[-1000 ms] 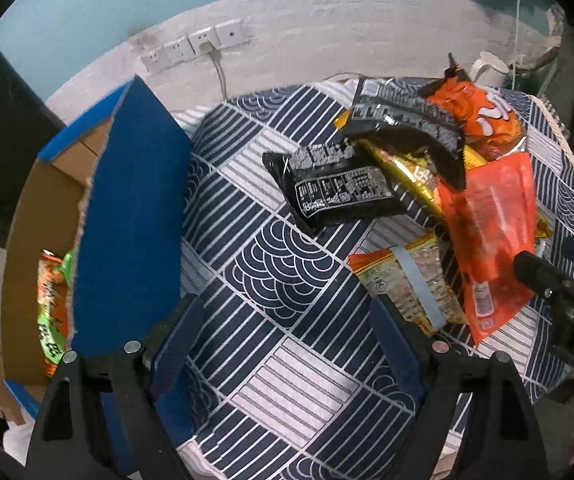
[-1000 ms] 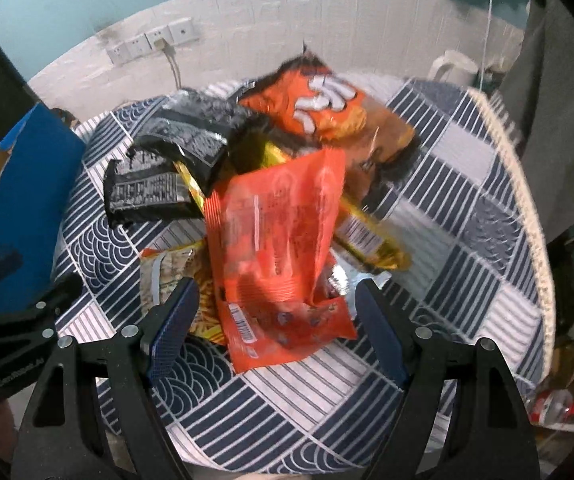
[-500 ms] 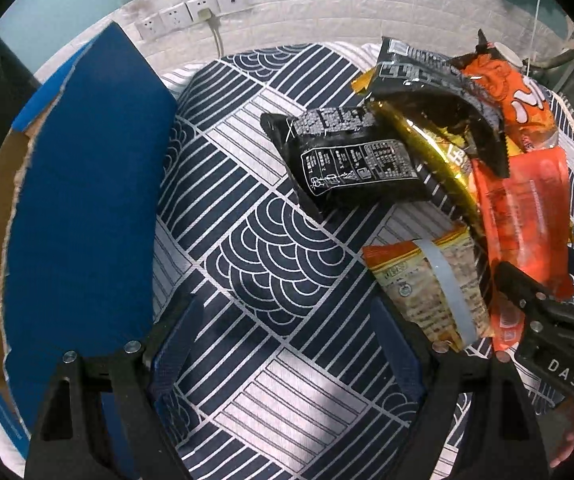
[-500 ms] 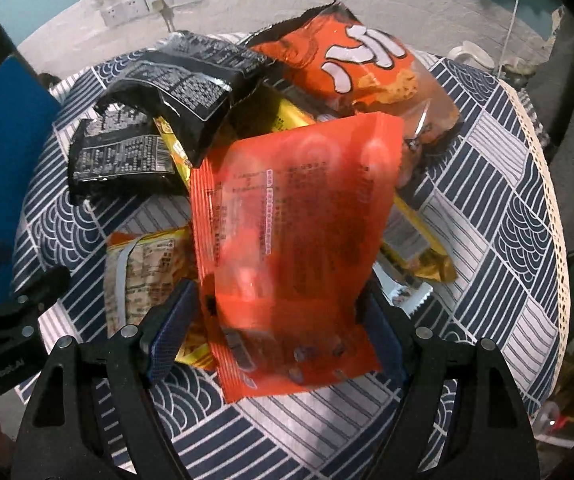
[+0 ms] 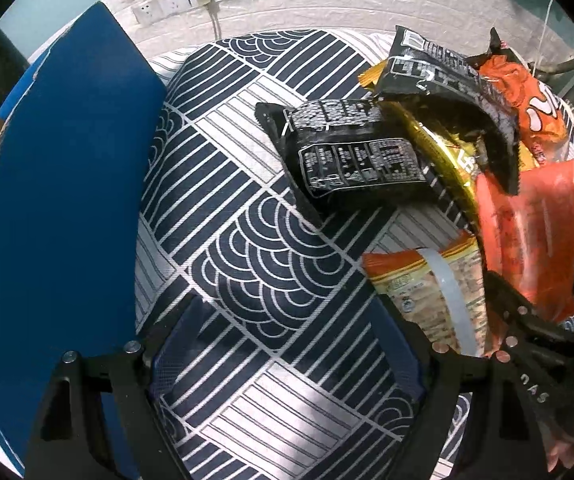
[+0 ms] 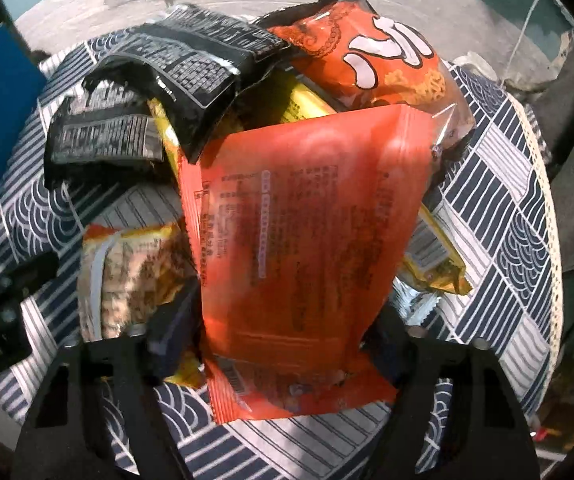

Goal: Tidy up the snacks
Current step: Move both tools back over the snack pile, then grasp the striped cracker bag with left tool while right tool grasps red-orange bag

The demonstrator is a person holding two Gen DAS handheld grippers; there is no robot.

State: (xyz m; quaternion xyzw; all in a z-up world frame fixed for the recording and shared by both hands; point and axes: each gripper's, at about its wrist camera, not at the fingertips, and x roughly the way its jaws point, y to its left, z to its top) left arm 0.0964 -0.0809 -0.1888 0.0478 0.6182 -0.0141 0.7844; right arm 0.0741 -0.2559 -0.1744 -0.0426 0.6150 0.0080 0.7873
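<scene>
Right gripper (image 6: 279,344) advanced, straddling orange packet (image 6: 303,240)

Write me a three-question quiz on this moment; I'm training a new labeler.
1. True or false: the left gripper holds a packet.
2. Which packet lies between the right gripper's open fingers? A) flat red-orange plastic packet B) glossy black printed packet
3. Fill in: the tall blue cardboard box flap stands on the ___ side of the left wrist view.

Key: 1 false; 2 A; 3 left.
</scene>
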